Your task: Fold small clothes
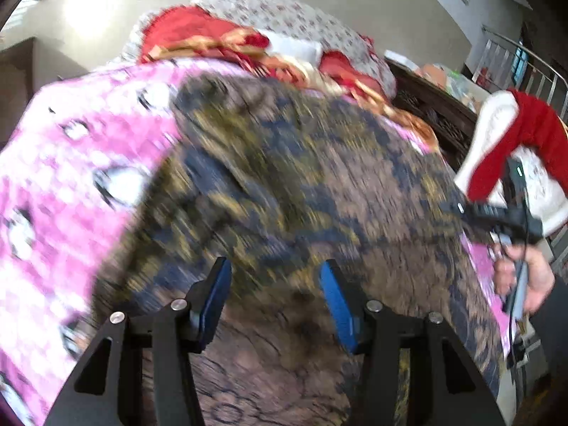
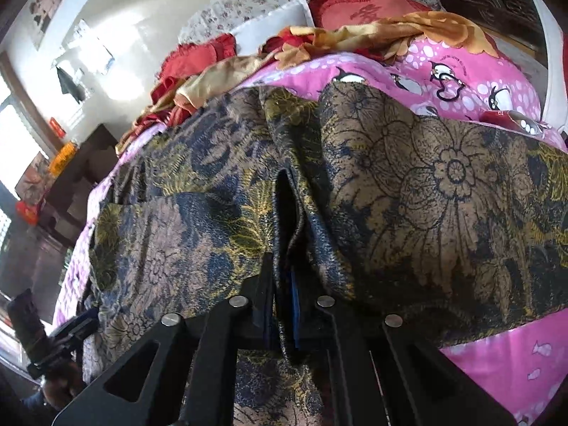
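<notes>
A brown, blue and gold floral garment (image 1: 301, 184) lies spread on a pink penguin-print bedsheet (image 1: 64, 184). My left gripper (image 1: 275, 277) is open and empty just above the garment's near part; the view is blurred. My right gripper (image 2: 284, 284) is shut on a fold of the same garment (image 2: 408, 195), with cloth pinched between its blue pads. The right gripper also shows at the right edge of the left wrist view (image 1: 511, 209), held in a hand. The left gripper shows at the bottom left of the right wrist view (image 2: 60, 340).
Red and gold bedding (image 1: 220, 42) and a floral quilt (image 1: 284, 14) are piled at the far end of the bed. A dark wooden cabinet (image 1: 433, 106) stands to the right. A red and white cloth (image 1: 514, 135) hangs near the right gripper.
</notes>
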`<state>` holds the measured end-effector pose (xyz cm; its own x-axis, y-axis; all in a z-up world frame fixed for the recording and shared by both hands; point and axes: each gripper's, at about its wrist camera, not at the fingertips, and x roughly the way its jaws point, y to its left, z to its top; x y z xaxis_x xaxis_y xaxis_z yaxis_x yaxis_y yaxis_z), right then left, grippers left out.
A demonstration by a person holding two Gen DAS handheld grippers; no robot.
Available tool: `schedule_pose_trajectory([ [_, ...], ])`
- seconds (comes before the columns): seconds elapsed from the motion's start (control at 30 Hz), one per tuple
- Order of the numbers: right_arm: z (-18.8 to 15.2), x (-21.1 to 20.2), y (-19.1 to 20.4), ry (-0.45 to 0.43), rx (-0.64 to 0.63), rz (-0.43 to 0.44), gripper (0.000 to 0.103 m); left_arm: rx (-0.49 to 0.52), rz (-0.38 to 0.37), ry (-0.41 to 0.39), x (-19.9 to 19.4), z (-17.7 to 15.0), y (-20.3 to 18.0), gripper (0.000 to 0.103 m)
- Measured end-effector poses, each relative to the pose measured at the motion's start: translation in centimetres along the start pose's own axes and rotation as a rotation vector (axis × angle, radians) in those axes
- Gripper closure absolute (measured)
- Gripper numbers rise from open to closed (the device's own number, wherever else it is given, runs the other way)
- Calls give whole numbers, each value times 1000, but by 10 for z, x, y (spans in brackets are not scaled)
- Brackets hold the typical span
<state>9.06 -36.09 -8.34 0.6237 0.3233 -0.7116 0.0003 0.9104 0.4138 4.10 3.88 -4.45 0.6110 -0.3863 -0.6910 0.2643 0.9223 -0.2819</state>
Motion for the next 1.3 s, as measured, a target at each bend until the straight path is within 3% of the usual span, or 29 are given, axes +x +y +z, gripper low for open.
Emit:
schedule_pose_trajectory([
  [0.1, 4, -21, 9, -31, -38, -43, 86, -40, 7, -67, -8, 33, 10, 41],
  [0.2, 6, -50, 23, -120, -124, -111, 80, -71, 10, -89, 7, 73, 10, 42],
  [0.23, 7, -57, 28, -153, -144, -113, 79, -92, -6, -65, 20, 83, 11, 56],
  [0.27, 7, -59, 32, -159, -150, -96, 79, -94, 6, -37, 33, 88, 10, 84],
  [0.3, 6, -55, 37, -145, -154, -61, 79, -72, 58, -4, 48, 91, 8, 94],
  [0.37, 3, -39, 44, -96, -160, -51, 79, -60, 168, 38, 71, 81, 14, 97],
  [0.4, -2, -22, 45, -46, -163, -105, 79, -71, 204, 75, 80, 72, 21, 98],
  [0.43, -5, -9, 42, 2, -155, -149, 79, -88, 204, 105, 88, 60, 31, 100],
  [0.47, -11, 9, 35, 68, -132, -195, 79, -82, 184, 62, 84, 54, 34, 100],
  [0.6, -13, 6, 31, 50, -123, -203, 79, -89, 167, 68, 74, 61, 35, 100],
  [0.63, -9, 1, 33, 36, -124, -206, 79, -96, 165, 51, 70, 65, 35, 98],
  [0.73, 11, -19, 46, -66, -122, -184, 79, -105, 192, -40, 65, 92, 27, 74],
  [0.83, 28, -5, 51, -85, -114, -203, 79, -74, 231, 2, 94, 108, 21, 72],
  [0.9, 30, 23, 48, -22, -101, -215, 79, -76, 297, 97, 125, 103, 32, 74],
  [0.93, 26, 39, 44, 9, -99, -234, 77, -68, 287, 101, 128, 100, 33, 74],
  [1.03, 22, 38, 48, -29, -125, -250, 73, -28, 288, 94, 112, 100, 26, 74],
  [1.1, 25, 24, 53, -17, -100, -245, 73, -33, 262, 43, 88, 97, 22, 73],
  [1.17, 18, 6, 65, -52, -98, -206, 73, -45, 215, 0, 64, 86, 19, 57],
  [1.23, 4, -5, 87, -76, -152, -169, 71, -38, 185, 3, 54, 70, 10, 56],
  [1.3, -15, 5, 100, -28, -190, -181, 65, -6, 200, 74, 64, 47, 7, 55],
])
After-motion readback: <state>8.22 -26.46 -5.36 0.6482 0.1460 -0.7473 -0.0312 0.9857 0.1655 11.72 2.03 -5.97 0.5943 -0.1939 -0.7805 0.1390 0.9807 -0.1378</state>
